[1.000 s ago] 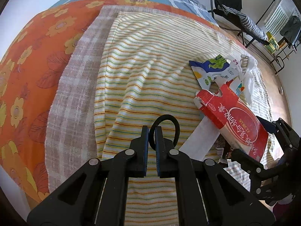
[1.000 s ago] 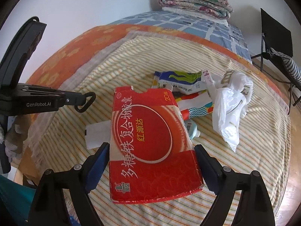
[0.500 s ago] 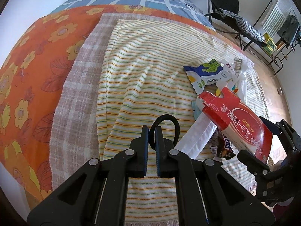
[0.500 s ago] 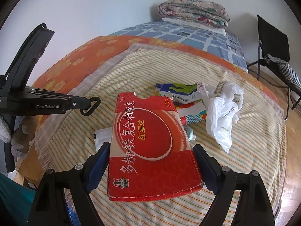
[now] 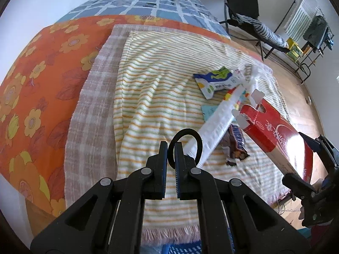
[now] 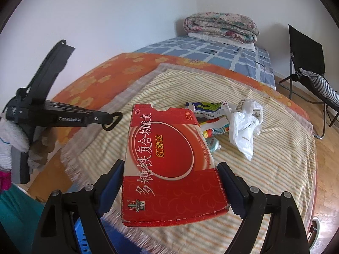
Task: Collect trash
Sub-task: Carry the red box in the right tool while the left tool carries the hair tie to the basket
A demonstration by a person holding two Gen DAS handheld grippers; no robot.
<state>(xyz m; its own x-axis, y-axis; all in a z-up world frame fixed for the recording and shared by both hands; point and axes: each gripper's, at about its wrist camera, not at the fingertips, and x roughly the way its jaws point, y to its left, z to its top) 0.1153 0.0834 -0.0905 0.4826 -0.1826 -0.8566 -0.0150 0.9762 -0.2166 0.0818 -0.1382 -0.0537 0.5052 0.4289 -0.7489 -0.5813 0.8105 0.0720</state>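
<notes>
The bed (image 6: 101, 80) is seen filling both views, its striped blanket (image 5: 152, 89) spread under a small heap of rubbish at the far right. The red carton (image 6: 167, 160) is held clear above the blanket's near edge, clamped across its width by the right gripper (image 6: 171, 182), whose jaws are spread wide against the two long sides. A light, hollow, fairly stiff box is judged here; its walls may buckle if squeezed hard, so the grip across the side edges near the closed end looks sound. Against the earlier frames, the carton has been lifted up and drawn back, and the snack wrapper (image 5: 235, 146) beneath it has been uncovered. Left on the blanket are the white padded envelope (image 5: 214, 131), the crumpled plastic bag (image 6: 243, 127), and the blue-and-green pouch (image 5: 214, 80), all thin and limp, best pinched at an edge or fold. The left gripper (image 5: 171, 148) is held over the near blanket with jaws together on nothing, the black ring at its tip being its own fitting. A blue basket (image 5: 182, 248) is glimpsed below, likely the bin
</notes>
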